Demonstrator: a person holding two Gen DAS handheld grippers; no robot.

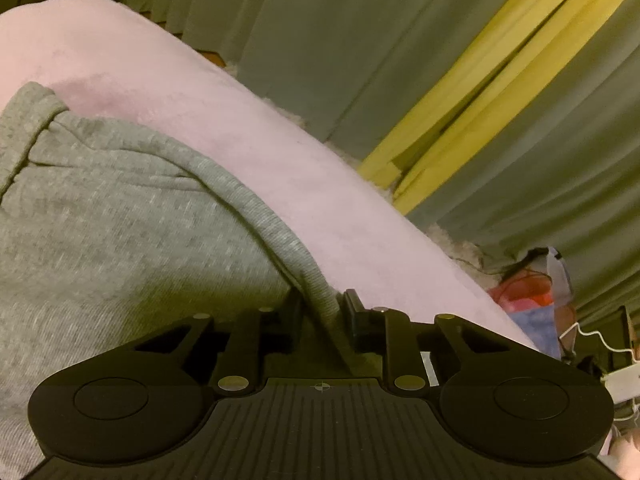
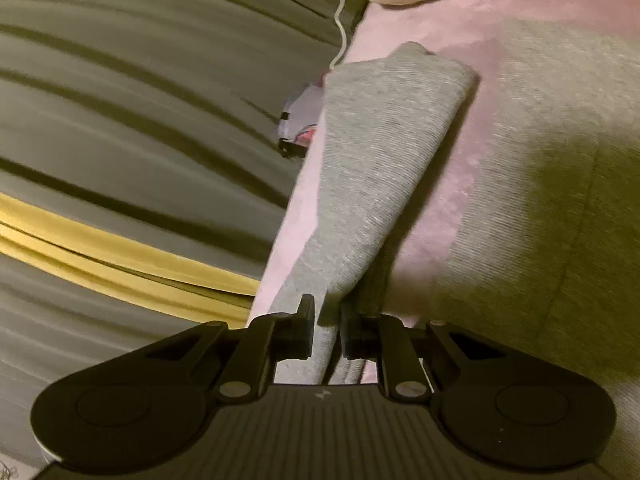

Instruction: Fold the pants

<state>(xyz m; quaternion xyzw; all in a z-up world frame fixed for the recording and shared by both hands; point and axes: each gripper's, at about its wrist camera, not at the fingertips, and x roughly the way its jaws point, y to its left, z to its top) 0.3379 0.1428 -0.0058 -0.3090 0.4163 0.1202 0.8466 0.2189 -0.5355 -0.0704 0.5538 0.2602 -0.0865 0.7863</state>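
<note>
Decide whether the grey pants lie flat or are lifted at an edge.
Lifted at an edge: the pants rise in a fold off the pink blanket, pinched in the right claw.

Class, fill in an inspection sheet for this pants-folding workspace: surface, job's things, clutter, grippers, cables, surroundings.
Surface: pink blanket, soft, spread under the work.
Job's things: grey pants, partly lifted, edges pinched.
Clutter: colourful bundle beyond the blanket's edge.
Grippers: left gripper shut on a pants edge; right gripper shut on a pants fold.
Cables: white cable by the blanket's edge; another near the bundle.
Surroundings: grey-green curtain with yellow stripe.
</note>
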